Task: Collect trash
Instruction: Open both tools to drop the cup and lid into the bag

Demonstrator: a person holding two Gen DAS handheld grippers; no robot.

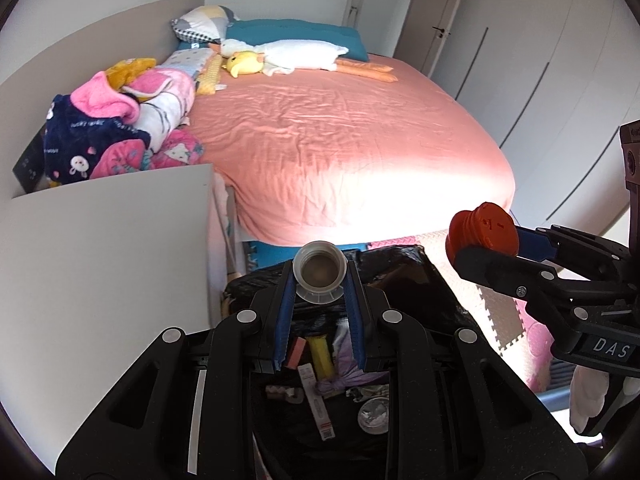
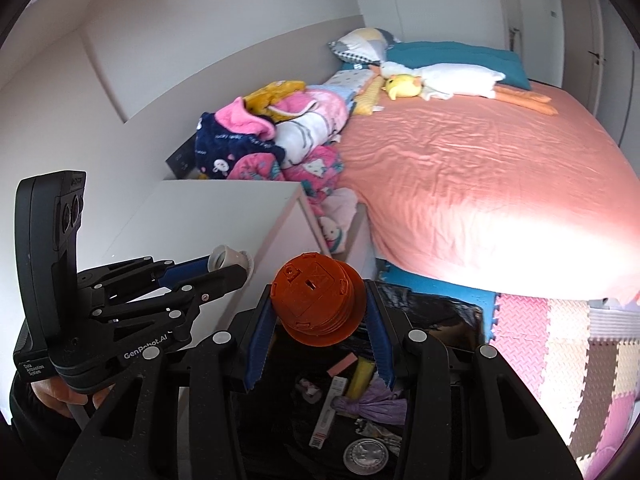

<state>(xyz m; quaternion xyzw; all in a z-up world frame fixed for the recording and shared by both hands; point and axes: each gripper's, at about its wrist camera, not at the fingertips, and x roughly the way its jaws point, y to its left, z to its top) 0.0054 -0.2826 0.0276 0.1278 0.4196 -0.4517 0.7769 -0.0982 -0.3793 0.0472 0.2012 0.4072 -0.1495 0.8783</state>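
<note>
My left gripper (image 1: 320, 280) is shut on a clear plastic bottle neck (image 1: 319, 270) with an open mouth, held above the black-lined trash bin (image 1: 436, 284). My right gripper (image 2: 320, 312) is shut on an orange ribbed plastic cap (image 2: 318, 300), also above the bin (image 2: 452, 312). The cap shows at the right of the left wrist view (image 1: 482, 234), the bottle neck at the left of the right wrist view (image 2: 228, 258). In the bin lie wrappers, a yellow stick (image 2: 360, 376), a purple knotted bag (image 2: 370, 402) and a foil lid (image 2: 366, 456).
A white bedside cabinet (image 1: 104, 264) stands left of the bin. A bed with a pink sheet (image 1: 340, 140) lies behind, with plush toys and piled clothes (image 1: 120, 128). Foam puzzle mats (image 2: 560, 352) cover the floor at right. White wardrobe doors (image 1: 540, 60) line the right wall.
</note>
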